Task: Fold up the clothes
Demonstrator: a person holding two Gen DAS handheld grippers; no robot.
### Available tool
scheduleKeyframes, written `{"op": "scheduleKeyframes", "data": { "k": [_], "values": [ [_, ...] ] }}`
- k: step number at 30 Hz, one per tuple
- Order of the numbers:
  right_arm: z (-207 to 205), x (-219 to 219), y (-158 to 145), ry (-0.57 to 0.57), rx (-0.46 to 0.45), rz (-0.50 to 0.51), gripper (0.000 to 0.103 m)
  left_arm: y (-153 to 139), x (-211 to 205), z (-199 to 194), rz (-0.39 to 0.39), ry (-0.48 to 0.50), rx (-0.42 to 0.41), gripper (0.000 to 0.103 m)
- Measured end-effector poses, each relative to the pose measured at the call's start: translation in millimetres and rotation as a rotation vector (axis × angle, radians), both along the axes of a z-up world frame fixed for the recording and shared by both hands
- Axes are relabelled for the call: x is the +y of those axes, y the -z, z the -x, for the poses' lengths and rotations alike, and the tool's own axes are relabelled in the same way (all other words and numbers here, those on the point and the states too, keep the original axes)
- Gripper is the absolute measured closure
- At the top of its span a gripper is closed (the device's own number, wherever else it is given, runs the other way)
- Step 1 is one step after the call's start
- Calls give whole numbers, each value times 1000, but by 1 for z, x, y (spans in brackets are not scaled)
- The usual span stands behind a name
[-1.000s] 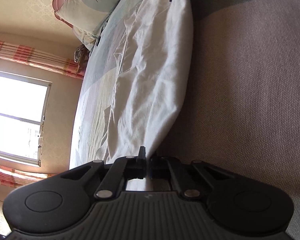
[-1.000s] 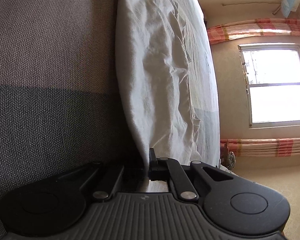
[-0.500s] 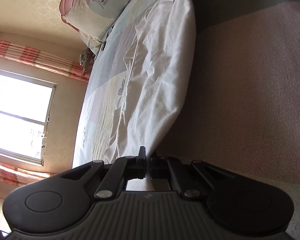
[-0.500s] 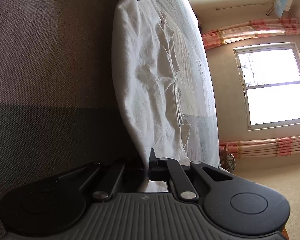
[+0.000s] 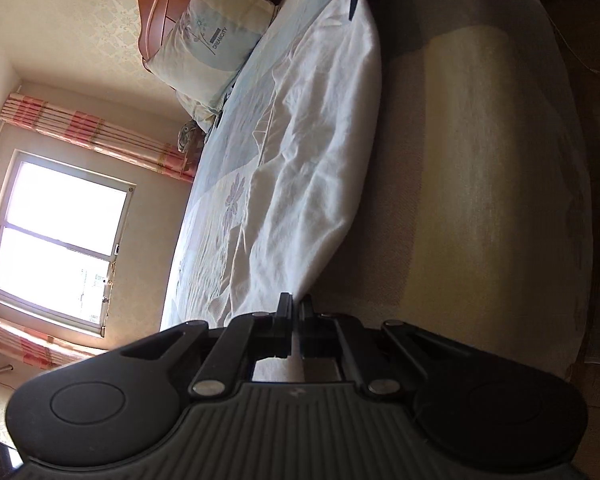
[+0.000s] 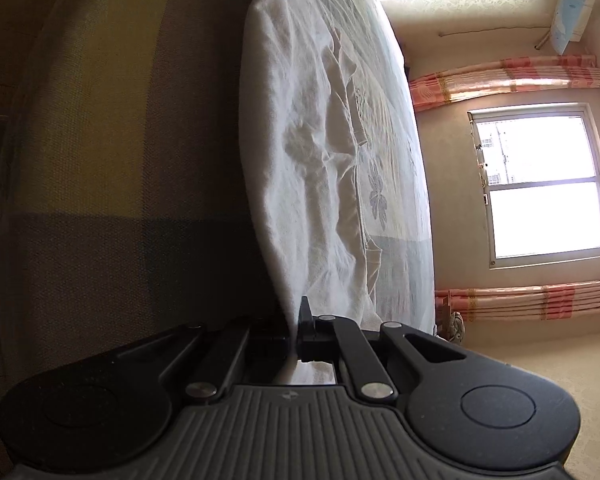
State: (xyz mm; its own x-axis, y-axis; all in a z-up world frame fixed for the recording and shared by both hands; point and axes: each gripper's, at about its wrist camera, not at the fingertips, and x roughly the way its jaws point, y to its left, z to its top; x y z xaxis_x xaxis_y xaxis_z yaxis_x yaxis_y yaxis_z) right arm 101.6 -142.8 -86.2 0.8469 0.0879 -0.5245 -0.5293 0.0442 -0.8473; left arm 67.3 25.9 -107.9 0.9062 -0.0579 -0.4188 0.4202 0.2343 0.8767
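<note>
White garment (image 5: 308, 168) lies along the bed's (image 5: 480, 184) near edge, its hem stretched between two grips: left gripper (image 5: 294, 312) pinches one corner, right gripper (image 6: 294, 316) the other. Seemingly mid-fold; next the lifted hem must travel evenly across. Pillow (image 5: 208, 48) sits by the headboard, well clear

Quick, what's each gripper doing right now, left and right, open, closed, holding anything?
Left gripper: closed, pinching one end of the white garment.
Right gripper: closed, pinching the other end of the same white garment.
</note>
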Motion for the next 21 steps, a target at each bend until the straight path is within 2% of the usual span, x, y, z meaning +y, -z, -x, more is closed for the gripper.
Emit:
{"op": "scheduleKeyframes", "data": {
  "k": [5,6,8,12,13,14,15,16,17,18,21],
  "values": [
    [37,-2,11,-5,-10,-3,98,8,3,36,21,-8,-38,103],
    [44,-2,14,-5,-11,-5,98,10,3,38,14,-11,-56,103],
    [49,-2,18,0,-41,-4,98,13,5,42,7,-22,-72,94],
    [56,0,26,12,-106,-2,95,15,5,34,-27,-40,-111,94],
    [58,0,28,15,-122,-1,93,14,5,32,-35,-38,-115,91],
    [58,0,29,22,-134,-1,85,13,4,30,-42,-36,-119,88],
    [58,-1,31,30,-146,0,74,13,5,26,-47,-34,-124,79],
    [54,-1,31,36,-151,2,70,12,5,22,-53,-32,-126,64],
    [49,-1,32,42,-155,5,63,12,5,15,-65,-30,-112,55],
    [44,-1,31,47,-155,-4,60,12,6,9,-74,-27,-99,53],
    [29,1,29,64,-150,-36,59,9,7,-3,-62,-13,-95,52]
  ]
}}
